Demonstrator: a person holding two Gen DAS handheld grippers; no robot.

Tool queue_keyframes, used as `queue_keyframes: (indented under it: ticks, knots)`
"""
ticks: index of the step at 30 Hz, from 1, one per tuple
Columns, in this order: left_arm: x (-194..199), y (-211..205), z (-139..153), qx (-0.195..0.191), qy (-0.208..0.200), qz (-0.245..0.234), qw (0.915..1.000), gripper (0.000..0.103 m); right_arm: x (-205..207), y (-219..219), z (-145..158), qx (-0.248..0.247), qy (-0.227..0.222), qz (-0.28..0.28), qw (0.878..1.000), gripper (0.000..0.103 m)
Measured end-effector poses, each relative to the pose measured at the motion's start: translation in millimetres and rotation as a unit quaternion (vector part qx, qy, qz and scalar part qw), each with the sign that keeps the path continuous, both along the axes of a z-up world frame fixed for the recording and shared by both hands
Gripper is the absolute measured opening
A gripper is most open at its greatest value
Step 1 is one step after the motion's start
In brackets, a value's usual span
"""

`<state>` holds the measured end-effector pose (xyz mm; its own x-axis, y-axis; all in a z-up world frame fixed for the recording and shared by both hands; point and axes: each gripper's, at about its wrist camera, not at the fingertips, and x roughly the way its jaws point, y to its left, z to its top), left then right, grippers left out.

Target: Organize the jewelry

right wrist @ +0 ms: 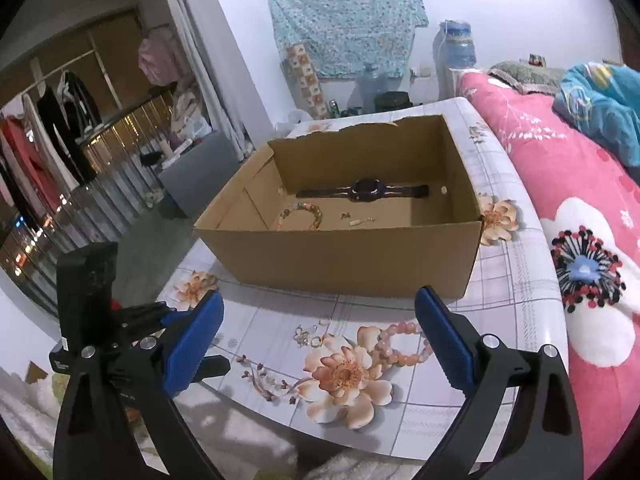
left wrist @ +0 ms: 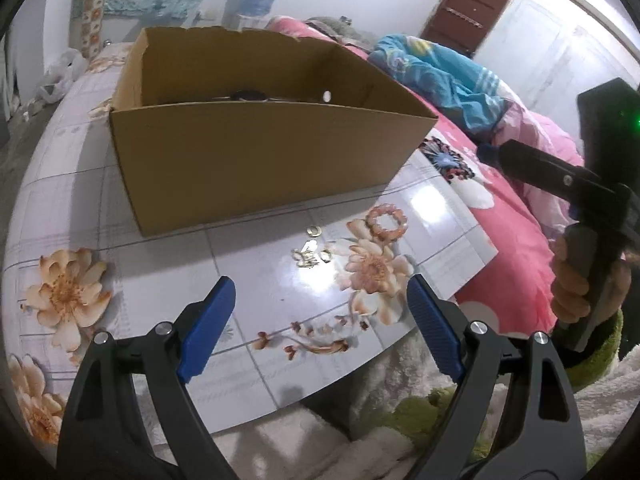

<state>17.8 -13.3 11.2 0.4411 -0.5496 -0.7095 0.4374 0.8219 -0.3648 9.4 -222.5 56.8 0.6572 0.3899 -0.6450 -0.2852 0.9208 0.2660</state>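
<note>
An open cardboard box (left wrist: 256,164) (right wrist: 344,256) stands on the flowered table. Inside it lie a dark watch (right wrist: 366,191), a beaded bracelet (right wrist: 304,214) and small gold pieces (right wrist: 358,220). On the table in front of the box lie a pink bead bracelet (left wrist: 387,222) (right wrist: 402,344), a gold ring (left wrist: 313,231) and a cluster of small gold jewelry (left wrist: 312,258) (right wrist: 306,336). My left gripper (left wrist: 320,292) is open and empty, above the near table edge. My right gripper (right wrist: 318,312) is open and empty, just short of the pink bracelet; it also shows in the left wrist view (left wrist: 486,152).
The table (left wrist: 80,184) (right wrist: 516,280) has a glossy flower-print top. A bed with a pink floral quilt (right wrist: 568,208) and a blue blanket (left wrist: 440,76) runs along its right side. A grey box (right wrist: 200,172) and clothes racks stand left.
</note>
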Motion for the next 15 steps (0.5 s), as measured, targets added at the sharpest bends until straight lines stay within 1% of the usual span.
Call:
queue_keyframes:
  ticks: [6, 9, 15]
  knots:
    - [1, 7, 2, 0.006, -0.004, 0.018, 0.9998, 0.084, -1, 10, -4, -0.016, 0.004, -0.003, 1.000, 0.096]
    - [1, 7, 1, 0.017, -0.006, 0.021, 0.9996, 0.084, -3, 13, -7, -0.029, 0.004, -0.006, 1.000, 0.096]
    - [5, 7, 0, 0.023, -0.005, 0.027, 0.9993, 0.084, -3, 11, -11, -0.035, 0.009, -0.025, 0.999, 0.096]
